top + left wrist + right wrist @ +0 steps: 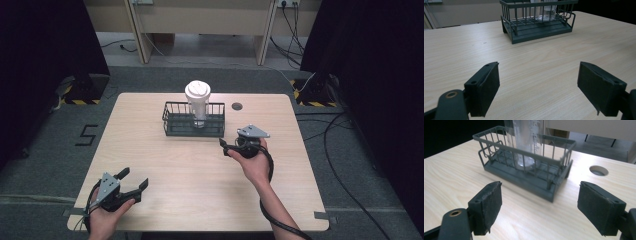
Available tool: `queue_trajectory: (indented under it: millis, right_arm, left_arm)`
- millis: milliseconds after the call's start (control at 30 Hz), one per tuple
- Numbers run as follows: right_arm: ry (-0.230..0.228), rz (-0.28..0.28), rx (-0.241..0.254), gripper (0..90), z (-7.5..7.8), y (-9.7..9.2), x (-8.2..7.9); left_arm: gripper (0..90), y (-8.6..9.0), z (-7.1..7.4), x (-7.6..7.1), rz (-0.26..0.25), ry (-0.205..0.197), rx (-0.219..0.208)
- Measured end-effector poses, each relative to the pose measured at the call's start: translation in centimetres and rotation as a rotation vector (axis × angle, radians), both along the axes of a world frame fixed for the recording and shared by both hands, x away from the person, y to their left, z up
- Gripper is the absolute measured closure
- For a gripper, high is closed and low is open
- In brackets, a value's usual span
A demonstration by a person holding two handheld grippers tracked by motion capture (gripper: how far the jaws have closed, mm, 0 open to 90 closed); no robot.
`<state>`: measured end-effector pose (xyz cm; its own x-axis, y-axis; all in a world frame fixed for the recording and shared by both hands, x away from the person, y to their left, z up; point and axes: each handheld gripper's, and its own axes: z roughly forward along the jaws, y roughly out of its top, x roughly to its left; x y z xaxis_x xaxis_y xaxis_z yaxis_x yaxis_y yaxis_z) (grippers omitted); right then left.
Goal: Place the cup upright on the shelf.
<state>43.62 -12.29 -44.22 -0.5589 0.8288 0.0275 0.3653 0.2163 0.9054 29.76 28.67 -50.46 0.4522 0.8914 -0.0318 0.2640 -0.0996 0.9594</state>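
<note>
Grippers sit apart in our high view: left gripper (134, 180) lower left, right gripper (226, 146) at centre, both with jaws spread, empty. We see a lidded cup (198, 102) upright in the wire basket (171, 120) above centre.

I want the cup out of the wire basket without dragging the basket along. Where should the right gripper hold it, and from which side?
Probably grip the cup on its wall just under the white lid, above the basket rim. It stands upright and well proud of the wires, so the open right gripper can come in level from the near right side, then lift straight up.
</note>
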Motion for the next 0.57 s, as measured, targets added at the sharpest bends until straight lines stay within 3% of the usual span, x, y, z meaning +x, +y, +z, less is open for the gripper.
queue_trajectory:
  millis: [333,567]
  right_arm:
    - [-0.003,-0.031,-0.011,20.5,-1.8,-4.5,-3.2]
    - [0.000,-0.037,-0.009,20.3,-2.9,-5.5,-4.8]
  left_arm:
    - [17.4,0.0,-0.1,0.0,0.001,-0.001,0.004]
    - [17.2,-0.1,0.0,0.0,0.001,-0.005,0.002]
